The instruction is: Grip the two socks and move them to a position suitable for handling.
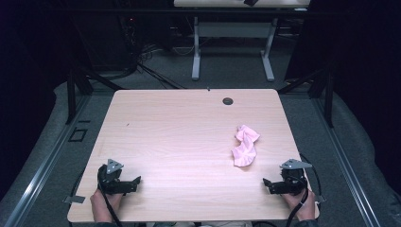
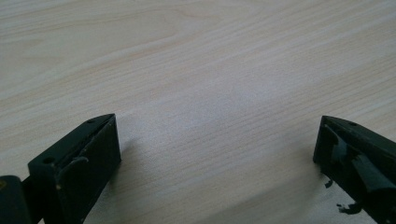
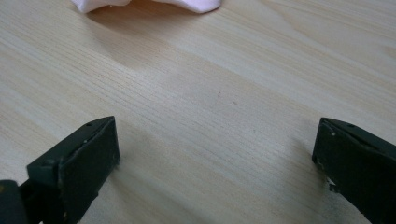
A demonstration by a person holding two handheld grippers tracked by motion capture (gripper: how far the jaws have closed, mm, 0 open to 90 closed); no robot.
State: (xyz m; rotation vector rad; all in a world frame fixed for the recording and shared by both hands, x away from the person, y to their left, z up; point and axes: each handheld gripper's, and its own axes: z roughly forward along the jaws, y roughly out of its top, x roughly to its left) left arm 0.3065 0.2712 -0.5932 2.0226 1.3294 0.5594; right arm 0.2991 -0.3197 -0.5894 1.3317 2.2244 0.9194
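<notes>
A light wooden rectangular table (image 1: 189, 142) seen from above. A crumpled pale pink cloth (image 1: 246, 145) lies on its right half, at about three o'clock from the table's centre. The left gripper (image 1: 135, 182), black and held in a hand (image 1: 103, 204), rests at the table's seven o'clock corner, its jaws wide apart over bare wood. The right gripper (image 1: 268, 183) rests at the five o'clock corner, jaws also wide apart and empty. The cloth sits near it, toward its eleven o'clock, not touching. A small dark round hole (image 1: 228, 101) lies near the far edge.
</notes>
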